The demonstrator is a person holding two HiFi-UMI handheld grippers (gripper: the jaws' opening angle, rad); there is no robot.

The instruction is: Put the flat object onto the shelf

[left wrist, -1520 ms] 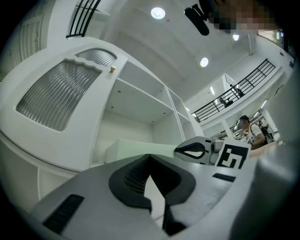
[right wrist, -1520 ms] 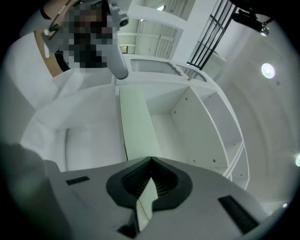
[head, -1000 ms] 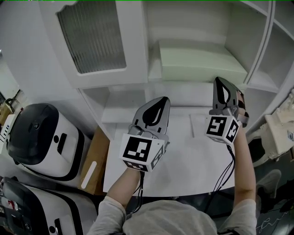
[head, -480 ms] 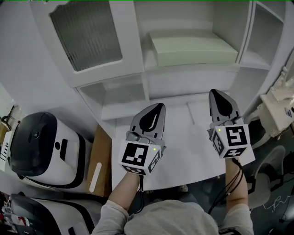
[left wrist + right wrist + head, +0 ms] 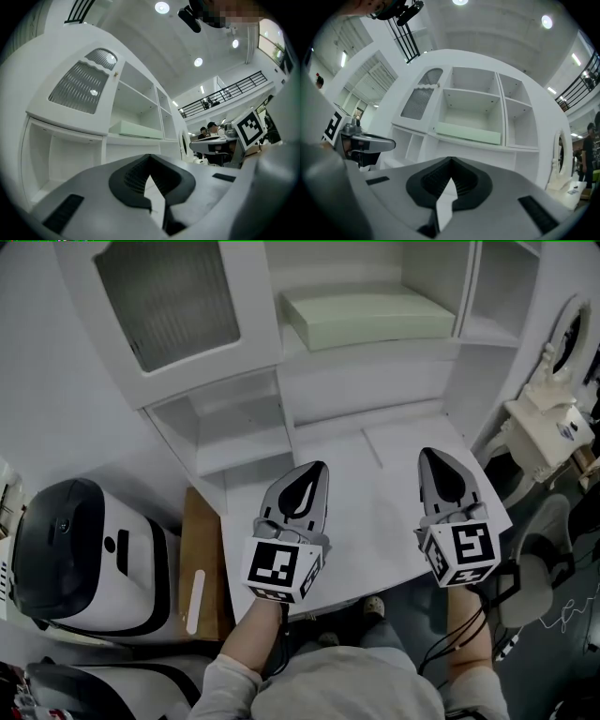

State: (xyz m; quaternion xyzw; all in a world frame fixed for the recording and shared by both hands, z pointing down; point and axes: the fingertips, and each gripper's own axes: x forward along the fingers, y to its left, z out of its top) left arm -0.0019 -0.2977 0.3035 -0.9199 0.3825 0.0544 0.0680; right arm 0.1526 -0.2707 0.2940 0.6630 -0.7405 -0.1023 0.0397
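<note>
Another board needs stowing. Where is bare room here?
Free: the narrow compartment right of the green slab, the cubby under the ribbed door, the desk top between left gripper and right gripper. The slab nearly fills its middle shelf.

White room, lit from above.
Round ceiling lights (image 5: pixel 161 7) shine over me; a black railing (image 5: pixel 234 89) lines an upper gallery; my white surface (image 5: pixel 375 521) meets a shelf unit (image 5: pixel 366 390).
</note>
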